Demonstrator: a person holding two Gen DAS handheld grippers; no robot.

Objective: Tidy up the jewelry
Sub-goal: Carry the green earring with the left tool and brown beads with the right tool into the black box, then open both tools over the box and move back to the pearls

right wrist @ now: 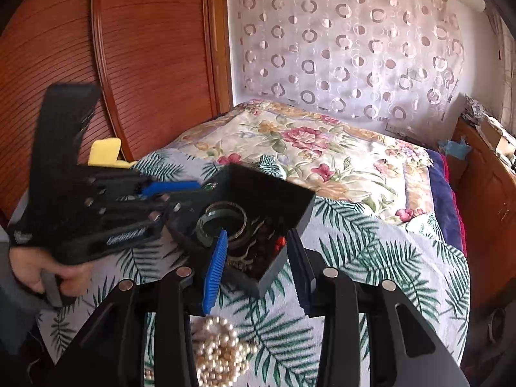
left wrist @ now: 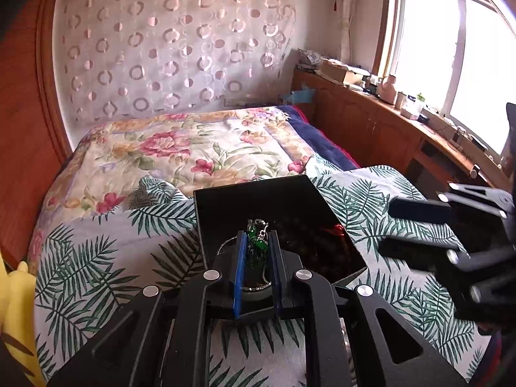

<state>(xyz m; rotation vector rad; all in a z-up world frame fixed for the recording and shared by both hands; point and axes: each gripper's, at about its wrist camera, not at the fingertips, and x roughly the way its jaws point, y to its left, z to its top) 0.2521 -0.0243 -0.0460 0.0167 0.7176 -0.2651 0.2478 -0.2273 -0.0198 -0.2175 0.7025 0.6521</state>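
A black open box (left wrist: pixel 267 200) sits on the leaf-print cloth (left wrist: pixel 96 258); it also shows in the right wrist view (right wrist: pixel 274 193). My left gripper (left wrist: pixel 257 242) is shut on a green bead piece with a silver chain (left wrist: pixel 258 243) and holds it over the box. Inside the box lie dark bangles (right wrist: pixel 225 222), dark beads and a red piece (left wrist: pixel 337 229). My right gripper (right wrist: pixel 258 251) is open, its fingers on either side of the box's near corner. A pearl bracelet (right wrist: pixel 221 351) lies on the cloth below it.
A floral quilt (left wrist: pixel 193 148) covers the bed behind. A wooden wardrobe (right wrist: pixel 145 48) stands at the left, a cluttered wooden sideboard (left wrist: pixel 387 119) under the window at the right. A yellow object (right wrist: pixel 103 153) lies at the cloth's left edge.
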